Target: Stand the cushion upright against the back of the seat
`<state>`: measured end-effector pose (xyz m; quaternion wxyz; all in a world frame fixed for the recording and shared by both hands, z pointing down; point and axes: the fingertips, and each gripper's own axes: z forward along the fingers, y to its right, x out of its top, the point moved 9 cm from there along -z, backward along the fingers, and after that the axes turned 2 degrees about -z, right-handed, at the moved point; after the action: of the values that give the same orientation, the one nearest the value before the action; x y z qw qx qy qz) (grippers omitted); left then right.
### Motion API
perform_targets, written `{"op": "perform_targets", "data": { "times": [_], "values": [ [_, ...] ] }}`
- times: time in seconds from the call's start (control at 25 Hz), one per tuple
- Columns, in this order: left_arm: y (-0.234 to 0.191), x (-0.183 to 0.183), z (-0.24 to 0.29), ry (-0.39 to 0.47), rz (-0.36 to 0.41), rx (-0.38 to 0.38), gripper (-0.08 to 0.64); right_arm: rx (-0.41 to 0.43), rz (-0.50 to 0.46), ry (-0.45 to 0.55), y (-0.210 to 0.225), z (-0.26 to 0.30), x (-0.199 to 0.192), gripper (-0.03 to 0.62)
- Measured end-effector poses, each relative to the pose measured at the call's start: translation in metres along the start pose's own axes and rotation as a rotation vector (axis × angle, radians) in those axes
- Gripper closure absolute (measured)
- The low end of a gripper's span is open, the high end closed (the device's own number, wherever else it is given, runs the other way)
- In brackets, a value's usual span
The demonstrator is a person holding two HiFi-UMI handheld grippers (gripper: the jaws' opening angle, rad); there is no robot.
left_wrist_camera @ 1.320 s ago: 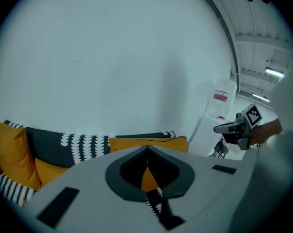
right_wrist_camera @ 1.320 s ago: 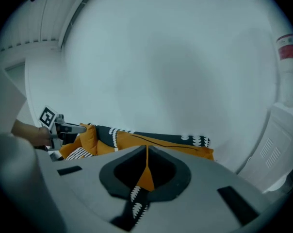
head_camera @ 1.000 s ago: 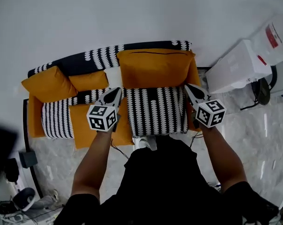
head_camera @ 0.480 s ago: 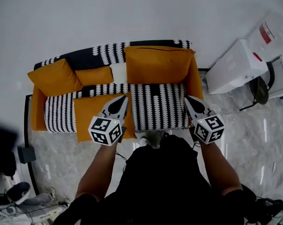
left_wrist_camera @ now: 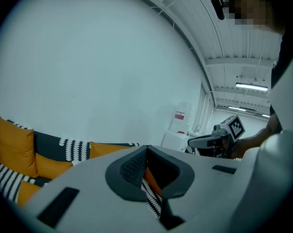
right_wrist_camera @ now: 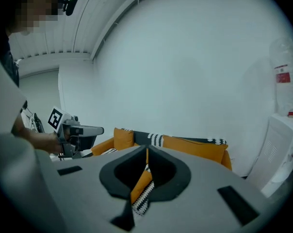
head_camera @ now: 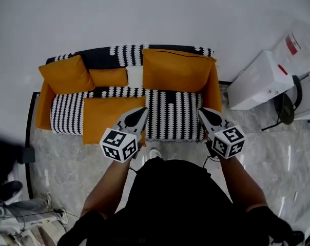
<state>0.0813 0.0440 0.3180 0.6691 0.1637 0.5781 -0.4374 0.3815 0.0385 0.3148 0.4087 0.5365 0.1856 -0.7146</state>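
Both pairs of jaws are closed with nothing between them. The left gripper [head_camera: 142, 110] and right gripper [head_camera: 200, 110] hover over the front edge of the sofa [head_camera: 101, 58], clear of everything on it. The cushion [head_camera: 176, 72], large, plump and plain orange, stands upright against the sofa's back at its right end, beyond the striped seat [head_camera: 174, 114]. Smaller orange cushions [head_camera: 66, 75] sit at the sofa's left end.

Red label [right_wrist_camera: 282, 74] — print unreadable
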Motion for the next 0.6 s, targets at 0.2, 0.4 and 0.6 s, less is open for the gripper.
{"op": "perform_targets", "data": {
  "times": [0.2, 0.4, 0.6],
  "values": [
    [0.038, -0.008, -0.018, 0.016, -0.004, 0.046, 0.545, 0.057, -0.044, -0.001, -0.007, -0.035, -0.005, 0.552],
    [0.076, -0.028, -0.037, 0.008, -0.003, 0.089, 0.543, 0.098, -0.044, -0.013, -0.017, -0.070, -0.029, 0.552],
    [0.111, -0.051, -0.065, 0.002, -0.002, 0.139, 0.544, 0.153, -0.047, -0.023, -0.034, -0.097, -0.056, 0.552]
  ]
}}
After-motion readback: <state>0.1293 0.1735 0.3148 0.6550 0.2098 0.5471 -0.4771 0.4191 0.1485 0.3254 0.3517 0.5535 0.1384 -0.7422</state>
